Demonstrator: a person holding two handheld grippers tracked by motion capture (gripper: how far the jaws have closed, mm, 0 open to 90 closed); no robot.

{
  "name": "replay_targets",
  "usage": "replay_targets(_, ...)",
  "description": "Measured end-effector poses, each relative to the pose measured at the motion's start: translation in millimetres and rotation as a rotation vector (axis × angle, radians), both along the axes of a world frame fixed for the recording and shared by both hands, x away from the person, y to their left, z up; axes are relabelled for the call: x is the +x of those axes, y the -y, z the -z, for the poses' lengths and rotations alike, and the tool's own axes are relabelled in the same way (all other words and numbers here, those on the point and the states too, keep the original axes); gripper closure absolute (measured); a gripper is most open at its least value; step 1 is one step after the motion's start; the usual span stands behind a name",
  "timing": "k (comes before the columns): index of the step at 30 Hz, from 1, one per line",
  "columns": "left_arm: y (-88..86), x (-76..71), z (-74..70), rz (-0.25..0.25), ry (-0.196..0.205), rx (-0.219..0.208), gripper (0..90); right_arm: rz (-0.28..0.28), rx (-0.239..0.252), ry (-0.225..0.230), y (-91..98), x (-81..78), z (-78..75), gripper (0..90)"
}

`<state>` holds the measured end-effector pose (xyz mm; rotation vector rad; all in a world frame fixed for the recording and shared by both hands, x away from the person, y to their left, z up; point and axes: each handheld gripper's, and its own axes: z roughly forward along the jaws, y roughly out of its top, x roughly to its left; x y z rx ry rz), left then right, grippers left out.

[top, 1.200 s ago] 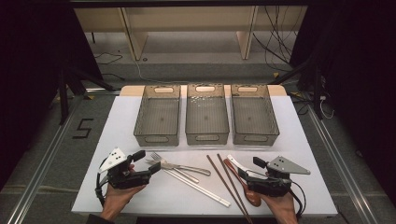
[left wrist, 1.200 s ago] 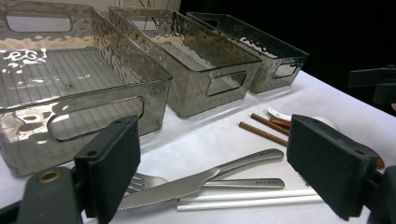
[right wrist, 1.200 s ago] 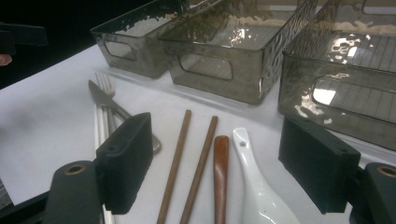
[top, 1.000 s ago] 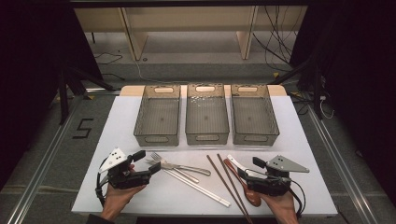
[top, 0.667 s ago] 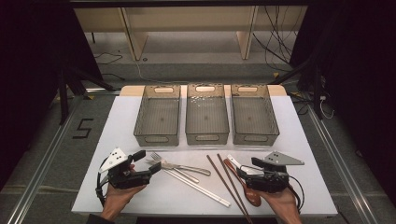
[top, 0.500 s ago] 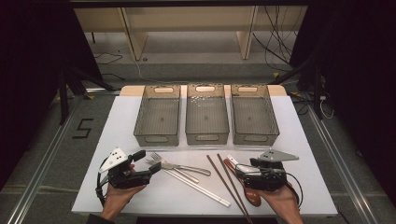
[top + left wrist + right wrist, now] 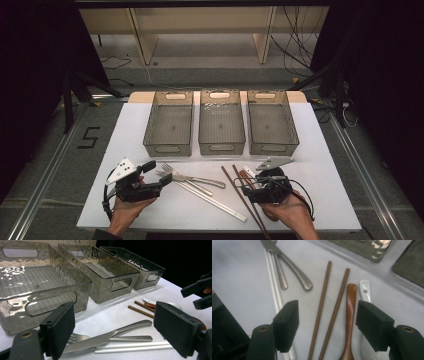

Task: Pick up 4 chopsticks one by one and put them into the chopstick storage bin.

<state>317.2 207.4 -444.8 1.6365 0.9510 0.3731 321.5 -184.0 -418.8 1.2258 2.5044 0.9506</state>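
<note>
Three clear grey bins (image 7: 221,125) stand side by side across the far half of the white counter (image 7: 325,165). Near the front edge lie a knife (image 7: 105,337) crossing a fork (image 7: 125,338), a pair of white chopsticks (image 7: 210,197), two brown chopsticks (image 7: 329,307), a wooden spoon (image 7: 350,315) and a white ceramic spoon (image 7: 365,291) just beside it. The left gripper (image 7: 156,185) rests low at the front left, its fingers (image 7: 62,327) wide open and empty, aimed toward the cutlery. The right gripper (image 7: 250,187) hovers over the brown chopsticks, fingers (image 7: 287,322) spread apart, straddling both sticks and the wooden spoon's handle without touching them.
</note>
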Motion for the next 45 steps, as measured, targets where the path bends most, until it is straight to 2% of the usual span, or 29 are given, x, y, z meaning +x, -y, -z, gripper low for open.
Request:
replay_targets(8, -0.3, 0.3, -0.1, 0.001, 0.002, -0.002, 17.1, -0.057, -0.087, -0.093, -18.3, 4.2, 8.9, 46.0)
replay_targets(16, -0.6, 0.3, -0.2, -0.001, 0.003, -0.005, 17.1, -0.062, -0.160, -0.138, -26.0, 11.1, 18.5, 54.0)
replay_targets(19, -0.5, 0.4, -0.1, 0.000, 0.002, -0.005, 17.0, -0.079, -0.184, -0.161, -30.0, 11.3, 22.1, 58.0)
replay_targets(24, -1.0, 0.4, -0.4, 0.000, 0.003, -0.005, 17.0, -0.100, -0.205, -0.194, -35.7, 12.4, 28.1, 62.7)
replay_targets(25, -1.3, 0.4, -0.5, -0.001, 0.003, -0.005, 17.0, -0.105, -0.215, -0.217, -37.6, 13.2, 30.7, 65.3)
replay_targets(29, -1.6, 0.3, -0.8, -0.002, 0.005, -0.007, 17.0, -0.099, -0.231, -0.239, -39.0, 14.8, 34.7, 69.5)
replay_targets(41, -1.4, 0.1, -1.0, -0.001, 0.007, -0.002, 17.0, -0.096, -0.284, -0.277, -41.8, 16.6, 40.2, 79.5)
replay_targets(45, -1.4, 0.1, -1.1, 0.000, 0.008, -0.002, 17.0, -0.087, -0.287, -0.286, -42.4, 18.1, 40.3, 80.4)
